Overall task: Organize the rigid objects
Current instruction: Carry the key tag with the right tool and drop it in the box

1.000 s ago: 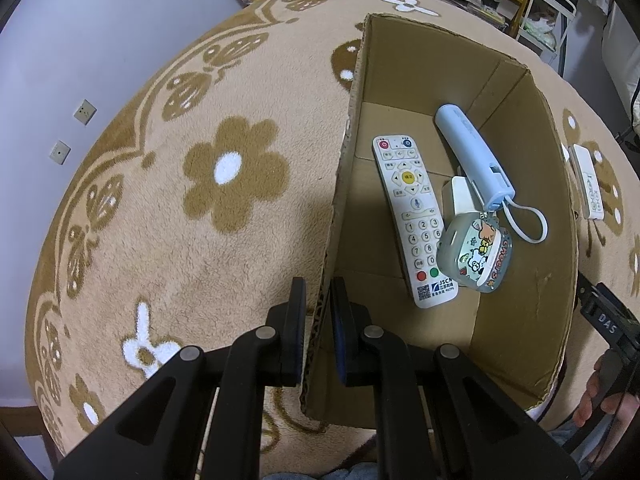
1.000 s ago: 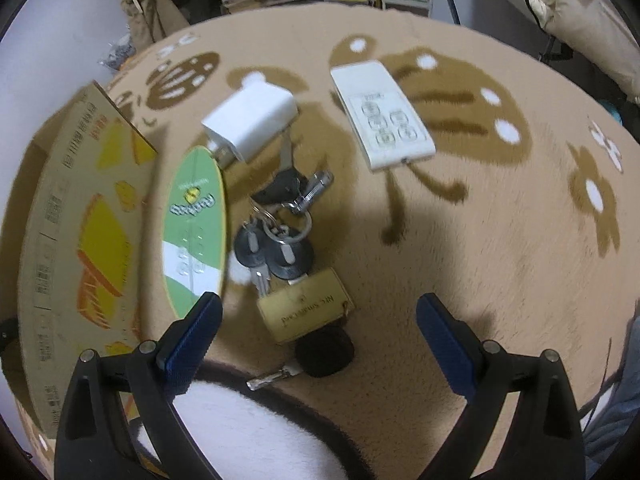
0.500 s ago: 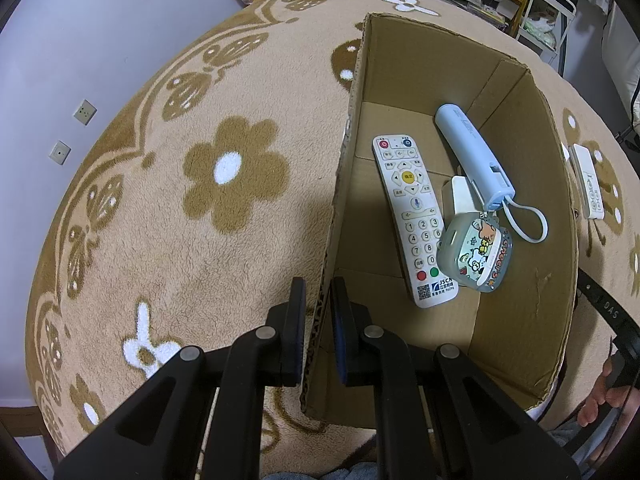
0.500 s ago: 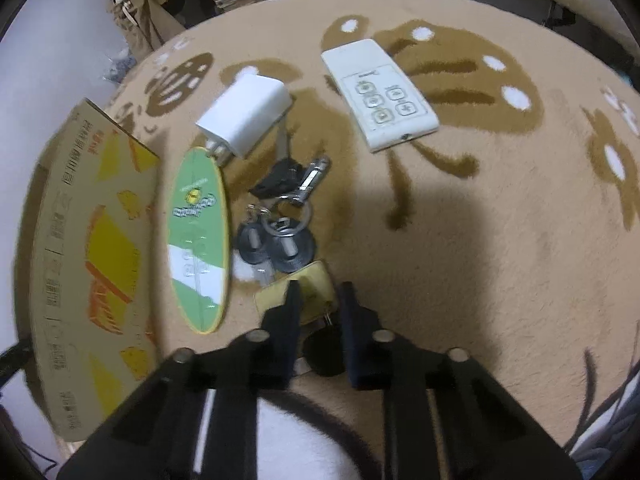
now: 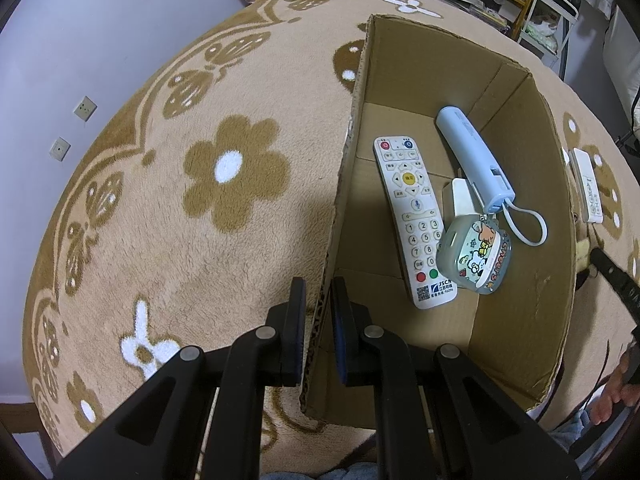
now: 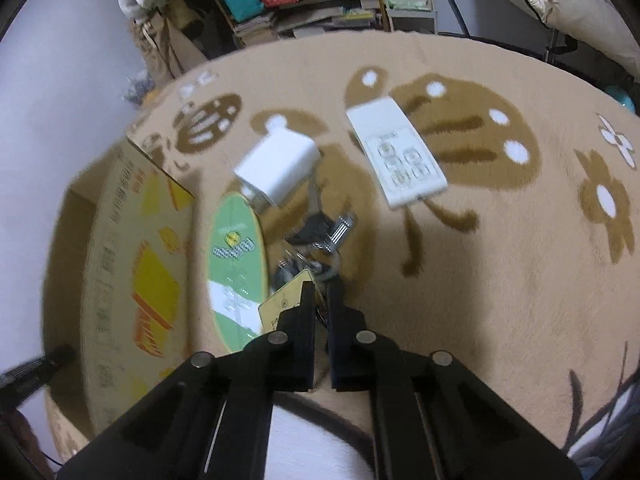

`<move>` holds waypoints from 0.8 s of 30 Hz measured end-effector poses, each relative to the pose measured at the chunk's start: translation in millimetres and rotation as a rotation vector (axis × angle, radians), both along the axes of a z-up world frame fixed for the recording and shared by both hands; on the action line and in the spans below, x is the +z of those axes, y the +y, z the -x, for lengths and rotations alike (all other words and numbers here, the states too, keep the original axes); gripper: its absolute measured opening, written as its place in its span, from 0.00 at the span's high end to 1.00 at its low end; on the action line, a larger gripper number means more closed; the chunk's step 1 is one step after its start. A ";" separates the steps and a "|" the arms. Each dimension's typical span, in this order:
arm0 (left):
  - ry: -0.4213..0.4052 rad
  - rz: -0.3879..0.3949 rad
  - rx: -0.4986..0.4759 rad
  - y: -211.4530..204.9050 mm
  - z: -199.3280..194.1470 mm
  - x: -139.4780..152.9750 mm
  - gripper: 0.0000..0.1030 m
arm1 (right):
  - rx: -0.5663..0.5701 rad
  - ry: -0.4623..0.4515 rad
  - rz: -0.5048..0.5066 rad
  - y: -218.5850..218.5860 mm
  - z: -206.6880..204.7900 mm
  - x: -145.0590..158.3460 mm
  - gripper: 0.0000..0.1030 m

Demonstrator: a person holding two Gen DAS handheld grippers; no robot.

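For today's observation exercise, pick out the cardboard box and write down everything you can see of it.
The cardboard box is plain brown corrugated card, open at the top, standing on the patterned rug. Its outer side shows yellow and orange printing in the right wrist view. The left gripper is shut on its near left wall, one of the fingers outside and one inside. On its floor lie a white remote control, a pale blue stick-shaped device with a cord loop, and a cartoon-printed case.
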State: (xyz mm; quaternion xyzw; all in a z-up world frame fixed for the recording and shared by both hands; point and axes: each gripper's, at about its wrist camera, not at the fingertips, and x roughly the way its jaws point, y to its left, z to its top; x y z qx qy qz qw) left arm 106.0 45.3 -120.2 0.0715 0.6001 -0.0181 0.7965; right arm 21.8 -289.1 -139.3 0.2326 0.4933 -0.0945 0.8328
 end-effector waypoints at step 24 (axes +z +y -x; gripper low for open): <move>-0.003 -0.018 -0.009 -1.4 1.5 -0.7 0.88 | 0.159 -0.308 0.045 50.8 -17.5 88.9 0.94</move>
